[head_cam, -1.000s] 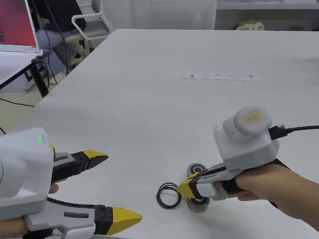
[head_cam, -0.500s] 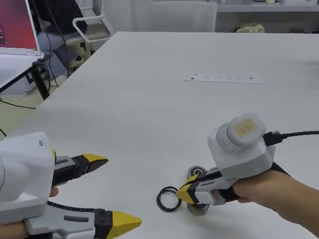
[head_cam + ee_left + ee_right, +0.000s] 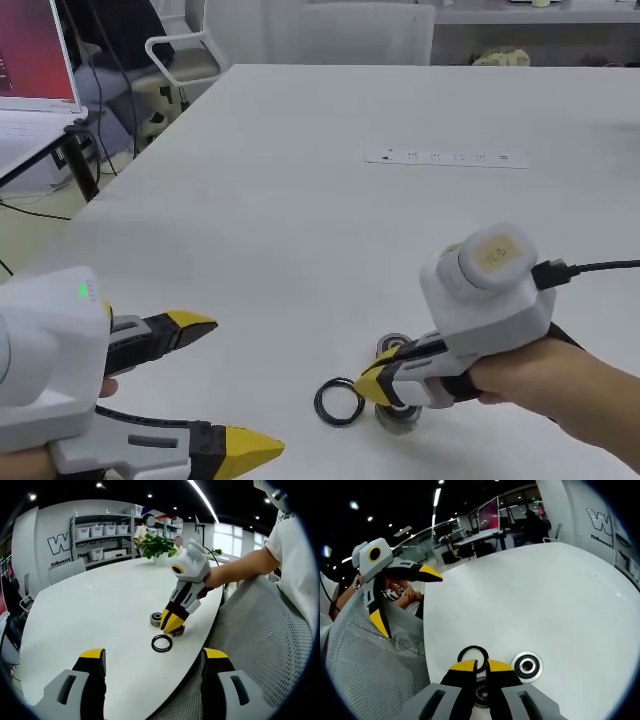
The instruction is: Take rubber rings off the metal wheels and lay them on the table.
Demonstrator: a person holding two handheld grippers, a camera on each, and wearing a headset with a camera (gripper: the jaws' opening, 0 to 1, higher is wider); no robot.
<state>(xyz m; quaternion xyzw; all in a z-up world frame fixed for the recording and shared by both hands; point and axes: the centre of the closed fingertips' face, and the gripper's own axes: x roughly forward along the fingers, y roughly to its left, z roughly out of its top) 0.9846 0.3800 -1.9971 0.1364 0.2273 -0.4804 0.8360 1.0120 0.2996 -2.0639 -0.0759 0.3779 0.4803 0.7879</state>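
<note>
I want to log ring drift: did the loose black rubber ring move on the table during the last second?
No. The rubber ring lies as before, just left of the metal wheels, same offset from the power strip.

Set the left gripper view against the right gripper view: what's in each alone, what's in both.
Left gripper view: the right gripper from outside, a potted plant, shelving. Right gripper view: the open left gripper, a red monitor, a metal wheel between its own close-set jaws. Both: the black rubber ring, the second wheel, the white table.
</note>
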